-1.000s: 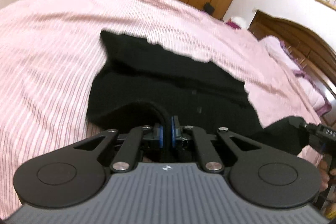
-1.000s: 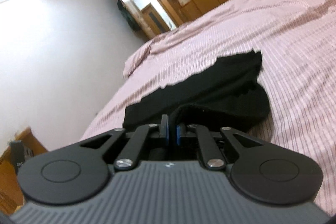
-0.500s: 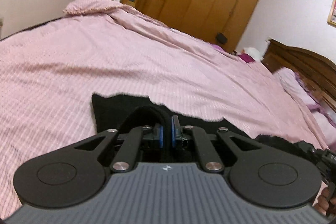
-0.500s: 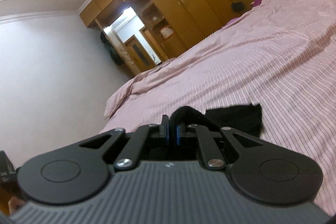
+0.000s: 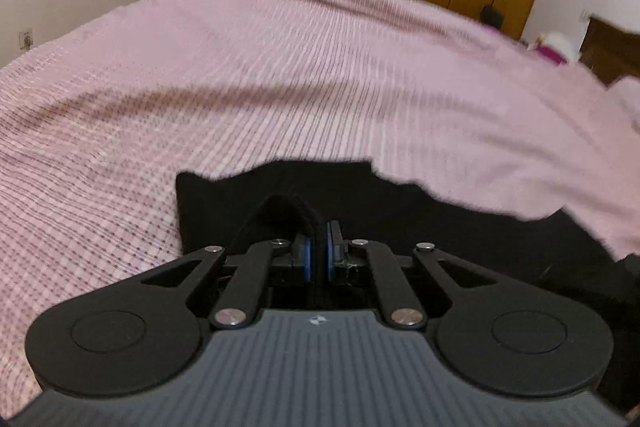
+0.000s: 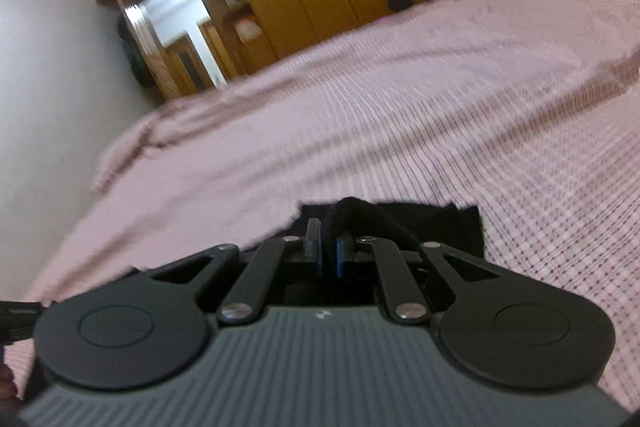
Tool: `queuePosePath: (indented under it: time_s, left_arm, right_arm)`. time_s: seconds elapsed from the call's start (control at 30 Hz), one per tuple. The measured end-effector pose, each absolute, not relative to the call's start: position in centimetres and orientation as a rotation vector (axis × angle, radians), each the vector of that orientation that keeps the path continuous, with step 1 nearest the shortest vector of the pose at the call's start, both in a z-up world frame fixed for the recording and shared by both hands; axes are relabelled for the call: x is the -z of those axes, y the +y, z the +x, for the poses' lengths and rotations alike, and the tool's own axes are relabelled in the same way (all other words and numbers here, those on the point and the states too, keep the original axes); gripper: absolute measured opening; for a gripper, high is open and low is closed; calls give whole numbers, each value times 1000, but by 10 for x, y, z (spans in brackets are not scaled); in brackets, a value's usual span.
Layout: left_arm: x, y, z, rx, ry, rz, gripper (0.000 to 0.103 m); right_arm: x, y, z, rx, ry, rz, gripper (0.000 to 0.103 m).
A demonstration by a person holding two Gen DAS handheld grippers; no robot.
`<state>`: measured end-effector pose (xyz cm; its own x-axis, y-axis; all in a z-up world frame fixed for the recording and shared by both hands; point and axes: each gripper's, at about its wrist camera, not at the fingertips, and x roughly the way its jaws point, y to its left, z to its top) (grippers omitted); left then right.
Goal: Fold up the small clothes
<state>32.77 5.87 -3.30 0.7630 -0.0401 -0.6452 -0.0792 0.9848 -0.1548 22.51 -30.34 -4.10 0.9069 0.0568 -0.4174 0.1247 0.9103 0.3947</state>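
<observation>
Both grippers clamped on the small black knit garment [image 5: 460,227], one corner each: left gripper [image 5: 316,259] and right gripper [image 6: 329,257], jaws narrow w/ cloth bunched between the blue pads. Garment lies low on the pink striped bedspread [image 5: 280,67], near edge lifted, far edge flat on the bed. My read: mid-fold, edge gets carried over next. Still to do: lay down, release, smooth. Can't tell how many folds are in.

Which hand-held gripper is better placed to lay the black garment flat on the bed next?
Neither clearly: the left hand-held gripper and right hand-held gripper each pinch a fold of the black garment low over the pink bedspread, so probably both together.
</observation>
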Motion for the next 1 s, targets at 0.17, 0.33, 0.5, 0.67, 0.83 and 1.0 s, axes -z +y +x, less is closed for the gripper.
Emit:
queuePosePath:
  time_s: [0.17,0.33,0.5,0.67,0.83,1.0]
  left_arm:
    - [49,57,328,-5,679,-115,9]
    - [31,59,313,39,654,-107,13]
    - [12,62,284,68,618,-59,23]
    - [1,69,261,79,604,-71,26]
    - [1,70,239,125,656,-52,27]
    - [27,60,237,177,750,-7,27]
  right_arm:
    - [65,-309,239,24,521,456,10]
    - [54,-315,229,-15,537,462,13]
    - [36,-323,206,-58,540,424,45]
    - [28,-326,191,-93,555,400,47]
    - [21,-321,171,-216,630,336,47]
    - [30,-291,167,-276,682,152,44]
